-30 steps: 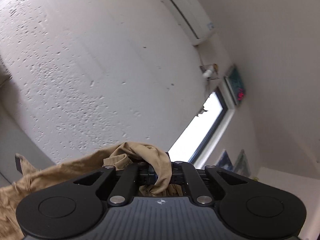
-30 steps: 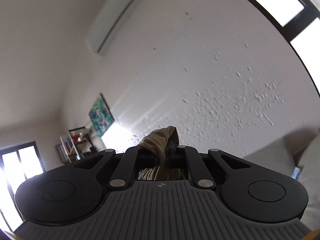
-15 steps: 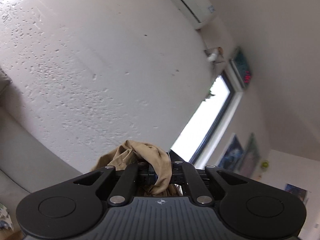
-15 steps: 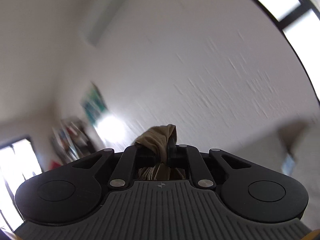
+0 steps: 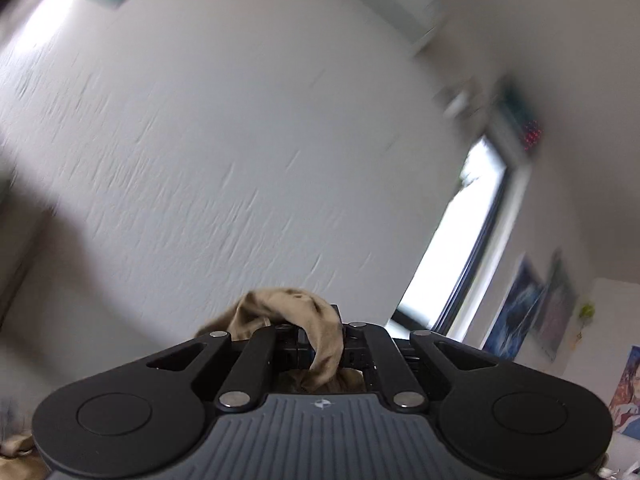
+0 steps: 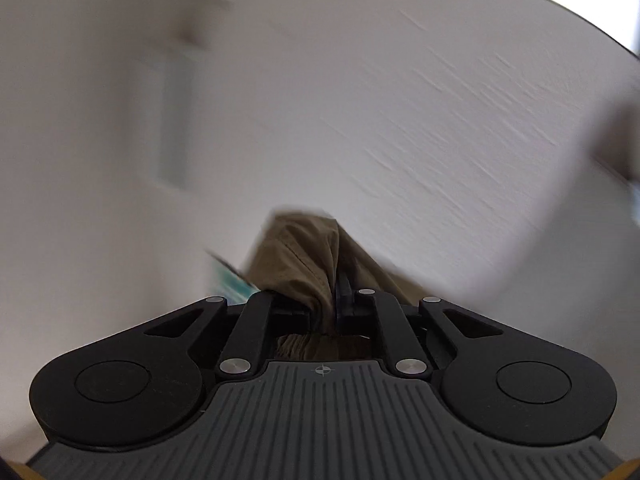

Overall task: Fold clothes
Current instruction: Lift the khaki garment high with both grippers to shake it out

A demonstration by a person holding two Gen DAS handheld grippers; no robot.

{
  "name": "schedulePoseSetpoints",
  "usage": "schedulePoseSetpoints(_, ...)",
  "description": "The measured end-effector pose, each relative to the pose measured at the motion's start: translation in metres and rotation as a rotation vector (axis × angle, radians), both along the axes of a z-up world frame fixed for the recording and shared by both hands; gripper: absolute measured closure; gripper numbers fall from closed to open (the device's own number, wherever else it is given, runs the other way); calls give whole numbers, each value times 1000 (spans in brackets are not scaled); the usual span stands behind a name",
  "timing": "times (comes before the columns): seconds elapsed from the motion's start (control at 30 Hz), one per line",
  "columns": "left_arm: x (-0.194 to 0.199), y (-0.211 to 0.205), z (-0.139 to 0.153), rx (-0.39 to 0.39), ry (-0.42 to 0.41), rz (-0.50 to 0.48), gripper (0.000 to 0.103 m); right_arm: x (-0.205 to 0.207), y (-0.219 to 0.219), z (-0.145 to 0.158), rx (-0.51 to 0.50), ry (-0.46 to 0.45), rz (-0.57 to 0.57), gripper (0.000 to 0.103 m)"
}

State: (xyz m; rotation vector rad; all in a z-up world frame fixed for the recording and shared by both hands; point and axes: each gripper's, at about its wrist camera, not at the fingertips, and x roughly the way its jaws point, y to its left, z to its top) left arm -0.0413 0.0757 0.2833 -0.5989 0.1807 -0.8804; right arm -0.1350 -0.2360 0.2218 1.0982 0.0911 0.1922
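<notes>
Left hand-held gripper (image 5: 316, 330) is pointing up toward a white textured wall (image 5: 224, 152); its jaws are clamping a bunched fold of the tan woven fabric garment (image 5: 320, 336). The cloth is arching over the fingertips and hanging down between the black linkage arms, with more of it showing at the lower left corner of the left wrist view.

Right hand-held gripper (image 6: 326, 300) is also tilting upward and is pinching another part of the same tan garment (image 6: 300, 264); a stitched seam is running across the bunch, which is standing up above the jaws and trailing off to the right behind the linkage.

The garment is being held aloft at two points; whether any of it is touching a surface cannot be told, since no supporting surface is showing.

Both views are streaking with motion blur. Background, left wrist view: a bright tall window with a dark frame (image 5: 468, 248), a red dot-matrix display (image 5: 530, 136), colourful paintings (image 5: 516, 312) on the far wall, a white wall-mounted air conditioner (image 5: 400, 4), blurred
</notes>
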Motion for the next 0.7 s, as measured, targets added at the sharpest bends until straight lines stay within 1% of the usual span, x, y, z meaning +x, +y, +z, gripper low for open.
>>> schedulePoseSetpoints(0.03,8,0,-7,10,58,-28,100,9,-1,-15,60,119,89,94)
schedulePoseSetpoints(0.07,15,0,-14,20,114,-56,100,6,-2,-16,66,141,111,94)
schedulePoseSetpoints(0.1,14,3,-18,25,112,-56,100,-2,-2,-11,45,134,103,94)
schedulePoseSetpoints(0.13,11,8,-17,10,89,-53,100,-12,-5,4,-2,86,82,94)
schedulePoseSetpoints(0.17,6,15,-12,-18,67,-57,100,-24,-9,24,-60,20,54,94)
schedulePoseSetpoints(0.27,-8,32,12,-130,-18,-98,100,-60,0,94,-267,-182,-6,94)
schedulePoseSetpoints(0.33,-17,36,20,-154,-64,-87,99,-81,11,128,-400,-304,-45,94)
schedulePoseSetpoints(0.4,-25,40,28,-178,-108,-76,98,-83,16,158,-466,-355,-73,94)
schedulePoseSetpoints(0.43,-19,36,26,-164,-80,-69,98,-83,17,172,-494,-375,-87,94)
schedulePoseSetpoints(0.47,-13,32,23,-151,-52,-62,98,-79,17,180,-504,-376,-95,94)
schedulePoseSetpoints(0.5,-6,28,20,-137,-22,-55,98,-69,15,182,-497,-352,-97,93)
schedulePoseSetpoints(0.53,15,17,13,-106,31,-48,98,-57,11,183,-485,-321,-98,93)
schedulePoseSetpoints(0.57,35,7,6,-76,85,-41,98,-41,7,178,-463,-273,-96,93)
schedulePoseSetpoints(0.6,56,-3,-2,-45,139,-33,98,-18,0,170,-429,-201,-90,93)
schedulePoseSetpoints(0.67,97,-24,-16,16,246,-19,98,37,-16,149,-340,-9,-72,93)
schedulePoseSetpoints(0.7,118,-35,-24,46,300,-11,98,66,-25,143,-313,67,-70,93)
